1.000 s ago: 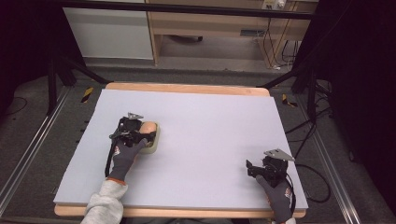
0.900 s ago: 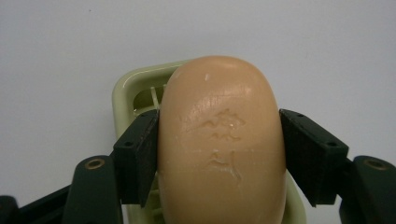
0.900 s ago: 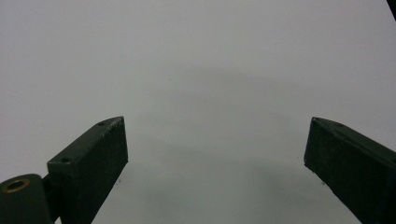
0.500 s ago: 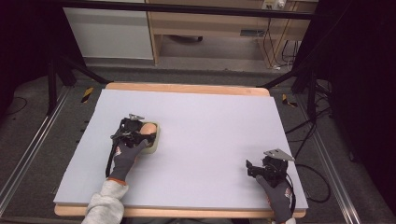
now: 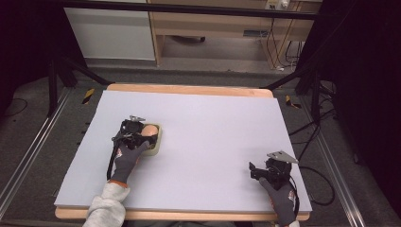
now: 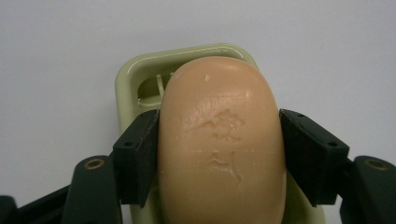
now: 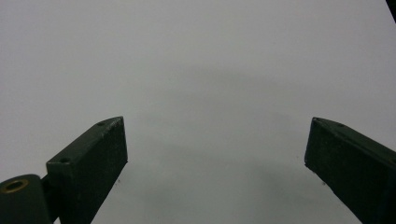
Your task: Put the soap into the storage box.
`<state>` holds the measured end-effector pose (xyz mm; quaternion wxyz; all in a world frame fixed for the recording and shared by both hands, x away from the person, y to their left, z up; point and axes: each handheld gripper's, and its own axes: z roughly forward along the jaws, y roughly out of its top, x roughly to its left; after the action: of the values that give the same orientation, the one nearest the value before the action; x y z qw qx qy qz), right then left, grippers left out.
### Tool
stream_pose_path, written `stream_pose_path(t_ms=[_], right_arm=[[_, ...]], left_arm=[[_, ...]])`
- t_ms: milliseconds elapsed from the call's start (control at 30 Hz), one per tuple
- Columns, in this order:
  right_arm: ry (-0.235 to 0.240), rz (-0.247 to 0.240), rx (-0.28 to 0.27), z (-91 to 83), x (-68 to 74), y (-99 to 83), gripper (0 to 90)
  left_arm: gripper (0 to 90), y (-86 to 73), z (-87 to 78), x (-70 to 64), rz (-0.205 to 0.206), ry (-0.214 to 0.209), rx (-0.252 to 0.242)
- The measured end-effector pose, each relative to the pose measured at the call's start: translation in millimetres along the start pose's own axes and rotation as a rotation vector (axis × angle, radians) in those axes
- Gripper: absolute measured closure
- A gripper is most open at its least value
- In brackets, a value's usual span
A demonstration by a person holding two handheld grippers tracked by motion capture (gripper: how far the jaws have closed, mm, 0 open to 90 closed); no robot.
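A peach-coloured bar of soap (image 6: 222, 140) lies over a pale green soap dish (image 6: 135, 74). My left gripper (image 6: 219, 154) is shut on the soap, one black jaw pressed against each long side. In the high view the soap (image 5: 150, 131) and dish (image 5: 157, 145) sit left of centre on the table, with the left gripper (image 5: 142, 135) held over them by a gloved hand. Whether the soap rests in the dish or hangs just above it, I cannot tell. My right gripper (image 7: 217, 158) stands open over bare table, and shows near the front right corner (image 5: 257, 171).
The pale lilac sheet (image 5: 213, 127) covers a wooden board whose edge (image 5: 189, 89) shows at the back. Black stands and cables (image 5: 307, 142) sit on the floor to the right; metal rails (image 5: 28, 156) run along the left.
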<state>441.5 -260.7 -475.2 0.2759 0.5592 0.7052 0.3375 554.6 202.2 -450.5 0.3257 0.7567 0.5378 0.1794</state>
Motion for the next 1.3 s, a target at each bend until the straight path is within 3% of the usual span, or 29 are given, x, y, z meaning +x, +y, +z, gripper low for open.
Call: stream_pose_path(t_ms=[333, 533, 800, 1133, 1300], right_arm=[[-0.002, 0.000, -0.001, -0.1, 0.1, 0.1, 6.2], [-0.004, 0.001, -0.004, -0.9, -0.7, 0.1, 6.1], [-0.014, 0.009, -0.008, -2.4, -2.4, -0.2, 6.0], [-0.019, 0.015, -0.016, -3.3, -3.6, -0.4, 6.0], [-0.022, 0.014, -0.017, -4.5, -4.2, -0.7, 5.9]], left_arm=[[30.1, 2.8, -7.8, 0.1, -0.009, -0.010, -0.037], [30.1, 7.3, -22.9, -4.0, -0.004, -0.033, -0.087], [30.5, 5.8, -33.8, -14.2, 0.024, -0.074, -0.112], [30.5, -11.1, -48.7, -23.7, 0.086, -0.092, -0.120], [28.7, -23.2, -56.3, -19.5, 0.087, -0.103, -0.128]])
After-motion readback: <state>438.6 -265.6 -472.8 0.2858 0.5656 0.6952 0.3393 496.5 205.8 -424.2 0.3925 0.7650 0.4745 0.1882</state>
